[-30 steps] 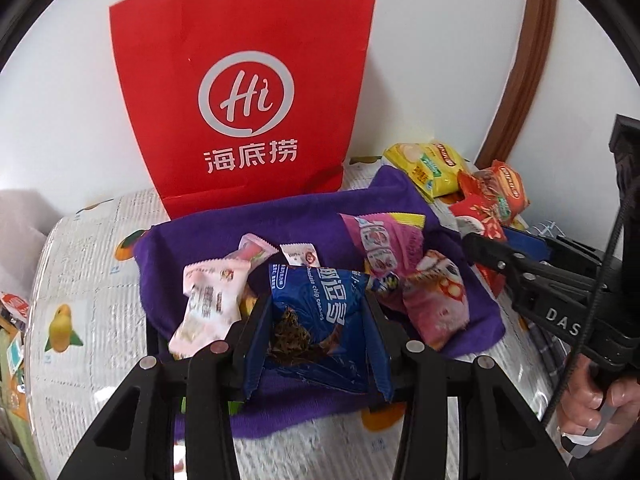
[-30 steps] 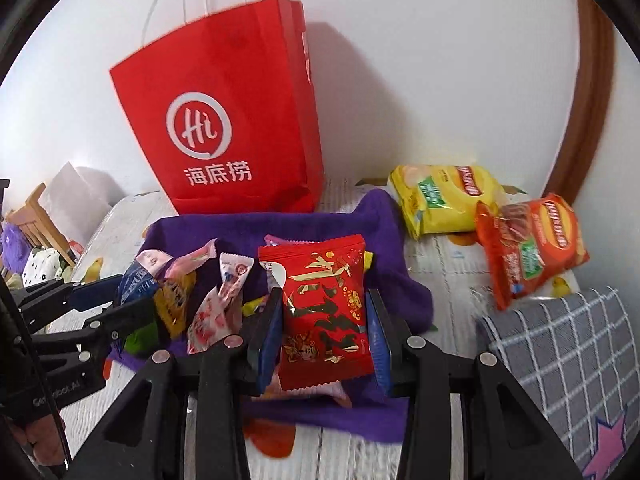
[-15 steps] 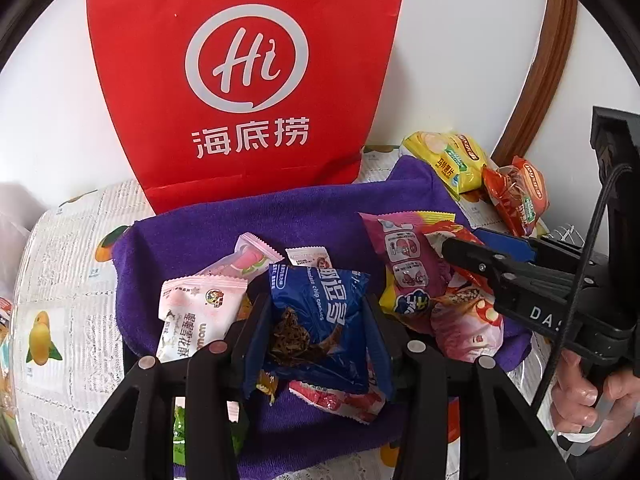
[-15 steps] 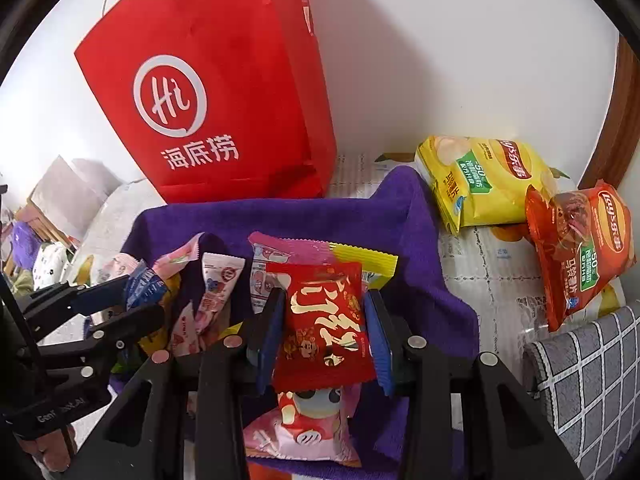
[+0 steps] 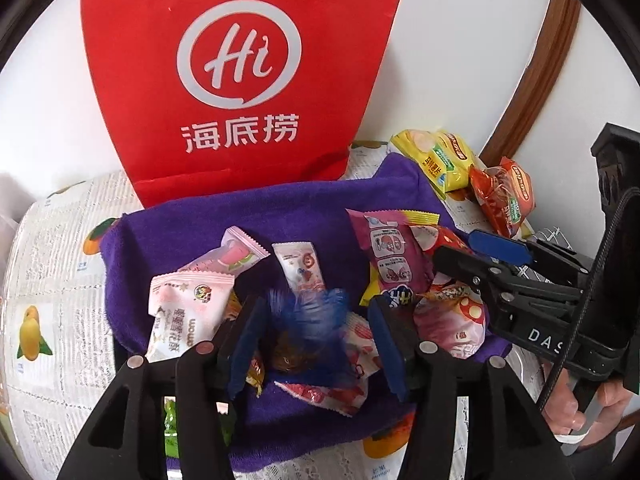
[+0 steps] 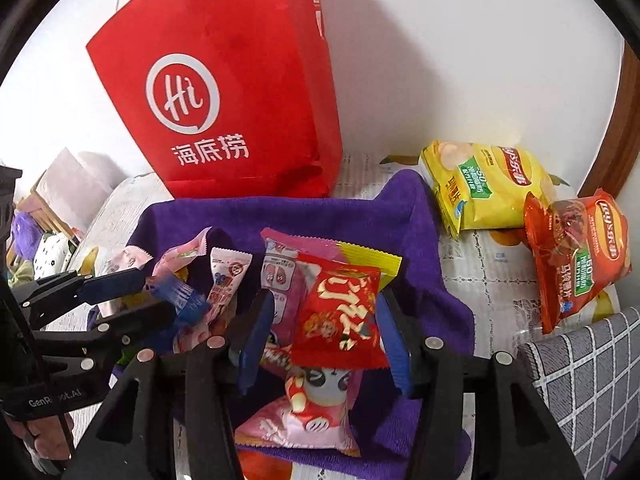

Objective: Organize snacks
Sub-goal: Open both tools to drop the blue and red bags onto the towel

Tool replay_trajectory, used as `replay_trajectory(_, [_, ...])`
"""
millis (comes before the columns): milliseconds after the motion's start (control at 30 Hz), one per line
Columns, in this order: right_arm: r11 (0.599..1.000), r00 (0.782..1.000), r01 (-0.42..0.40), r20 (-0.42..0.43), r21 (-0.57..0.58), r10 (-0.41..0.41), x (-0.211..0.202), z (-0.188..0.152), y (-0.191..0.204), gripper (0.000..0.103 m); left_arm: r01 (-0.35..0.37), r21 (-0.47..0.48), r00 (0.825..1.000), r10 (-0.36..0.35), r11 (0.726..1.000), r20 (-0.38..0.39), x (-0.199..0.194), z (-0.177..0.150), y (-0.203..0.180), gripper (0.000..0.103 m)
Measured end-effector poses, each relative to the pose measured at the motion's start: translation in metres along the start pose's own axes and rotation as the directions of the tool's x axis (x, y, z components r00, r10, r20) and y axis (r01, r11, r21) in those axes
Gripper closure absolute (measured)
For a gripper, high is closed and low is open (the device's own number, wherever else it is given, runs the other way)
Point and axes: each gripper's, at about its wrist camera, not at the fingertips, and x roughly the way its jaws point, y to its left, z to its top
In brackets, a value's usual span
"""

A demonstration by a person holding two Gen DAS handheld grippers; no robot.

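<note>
Several small snack packets lie piled on a purple towel (image 5: 280,216) in front of a red paper bag (image 5: 240,80). My left gripper (image 5: 314,344) has opened; the blue packet (image 5: 310,320) between its jaws is blurred and dropping onto the pile. My right gripper (image 6: 326,336) has also opened wide; the red packet (image 6: 340,316) sits loosely between its jaws, over a pink packet (image 6: 316,408). The left gripper shows in the right wrist view (image 6: 132,296), with the blue packet (image 6: 180,296) at its tips. The right gripper also shows in the left wrist view (image 5: 476,252).
A yellow chip bag (image 6: 484,184) and an orange chip bag (image 6: 580,256) lie right of the towel on the newsprint-pattern tablecloth (image 5: 52,264). A grey checked cloth (image 6: 584,380) is at the right. White wall behind; a wooden frame (image 5: 536,72) at far right.
Both grippers moved forward and down over the towel, then opened. The blue packet is slipping out of the left jaws; the red packet now sits loose between the right jaws.
</note>
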Motion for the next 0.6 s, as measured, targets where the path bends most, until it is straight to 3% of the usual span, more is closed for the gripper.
replay_trajectory(367, [1.0, 1.0, 0.009, 0.03, -0.003, -0.009, -0.045, -0.011, 0.012, 0.05, -0.013, -0.01, 0.999, 0.013, 1.0, 0.03, -0.043, -0.01, -0.005, 0.046])
replay_trajectory(600, [0.998, 0.998, 0.042, 0.044, 0.035, -0.044, -0.087, -0.03, 0.023, 0.041, -0.035, -0.019, 0.999, 0.036, 0.999, 0.029, -0.073, -0.036, -0.01, 0.044])
